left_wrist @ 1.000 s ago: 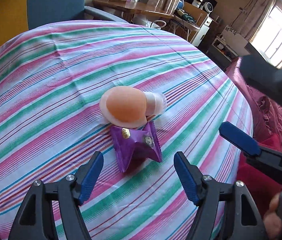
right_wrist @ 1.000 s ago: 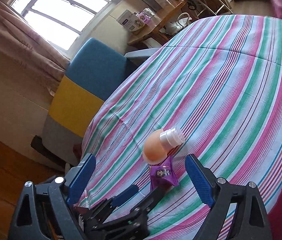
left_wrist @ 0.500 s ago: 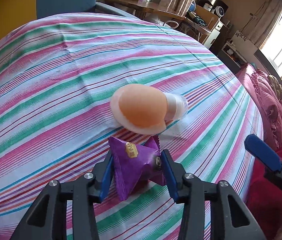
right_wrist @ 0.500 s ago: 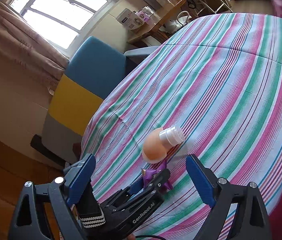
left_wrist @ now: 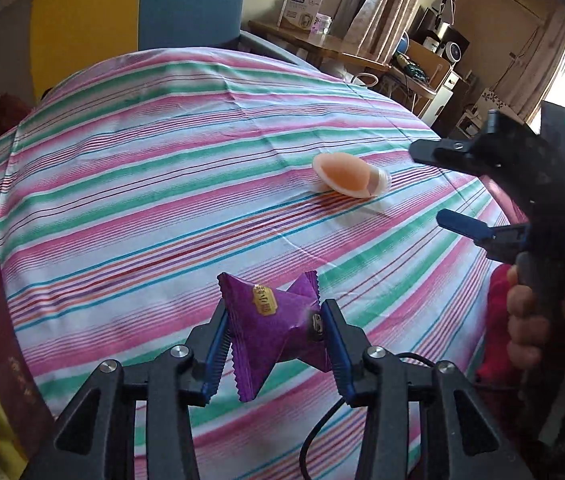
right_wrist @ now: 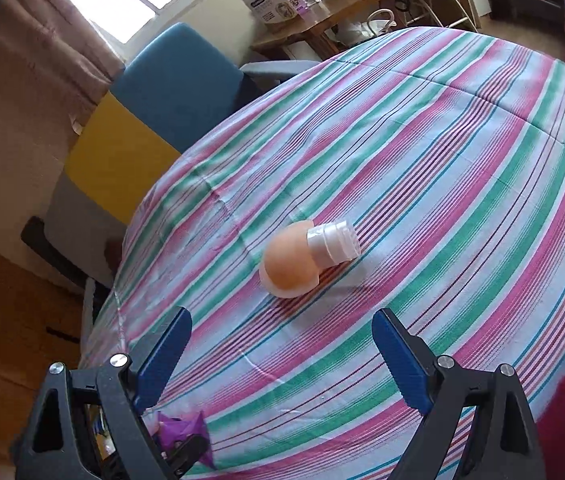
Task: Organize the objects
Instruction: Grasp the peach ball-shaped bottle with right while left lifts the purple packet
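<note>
The left gripper [left_wrist: 276, 340] has its fingers clamped on the light, crinkly purple snack packet [left_wrist: 274, 330], lifted above the striped counter [left_wrist: 162, 184], while the right gripper [right_wrist: 280, 356], fingers apart, faces the soft peach silicone cup [right_wrist: 290, 262] at 12 o'clock.

Striped tablecloth [right_wrist: 462, 184] in pink, green and white, orange silicone bottle [right_wrist: 294, 258] lying sideways on it.

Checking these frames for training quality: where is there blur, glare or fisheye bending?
Left wrist view: the right gripper is motion-blurred, the window at far right is blown out, the packet is sharp. Right wrist view: the window at top left is overexposed, the tablecloth stripes bow strongly, the dark corners vignette.
</note>
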The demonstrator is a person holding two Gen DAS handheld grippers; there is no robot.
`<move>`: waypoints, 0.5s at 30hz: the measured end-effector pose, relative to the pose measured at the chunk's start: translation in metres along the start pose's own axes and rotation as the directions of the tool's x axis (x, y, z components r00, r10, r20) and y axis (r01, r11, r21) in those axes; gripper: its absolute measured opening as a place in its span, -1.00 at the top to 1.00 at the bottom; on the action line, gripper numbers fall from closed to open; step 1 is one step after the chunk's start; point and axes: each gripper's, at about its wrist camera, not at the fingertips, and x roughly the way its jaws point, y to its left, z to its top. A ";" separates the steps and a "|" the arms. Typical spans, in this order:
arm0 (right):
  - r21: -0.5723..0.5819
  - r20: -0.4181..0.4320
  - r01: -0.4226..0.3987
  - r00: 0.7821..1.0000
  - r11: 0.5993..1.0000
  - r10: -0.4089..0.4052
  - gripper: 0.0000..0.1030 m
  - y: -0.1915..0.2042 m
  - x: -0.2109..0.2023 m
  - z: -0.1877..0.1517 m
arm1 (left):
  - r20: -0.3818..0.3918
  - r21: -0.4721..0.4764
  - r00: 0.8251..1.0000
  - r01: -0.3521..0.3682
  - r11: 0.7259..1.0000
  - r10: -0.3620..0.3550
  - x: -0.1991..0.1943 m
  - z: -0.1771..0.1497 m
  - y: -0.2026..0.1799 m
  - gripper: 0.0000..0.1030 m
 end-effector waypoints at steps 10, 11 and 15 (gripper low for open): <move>-0.413 -0.123 0.167 0.964 0.895 -0.236 -0.80 0.054 0.043 0.014 | 0.082 -0.019 0.996 0.045 0.999 -0.044 -0.078 -0.033 0.020 0.14; -0.488 -0.103 0.186 0.958 0.853 -0.267 -0.80 0.063 0.048 0.018 | 0.090 -0.024 0.995 0.051 0.998 -0.048 -0.085 -0.036 0.023 0.14; -0.686 -0.095 0.202 0.928 0.699 -0.361 -0.78 0.077 0.078 0.030 | 0.118 -0.048 0.991 0.065 0.997 -0.059 -0.106 -0.045 0.034 0.14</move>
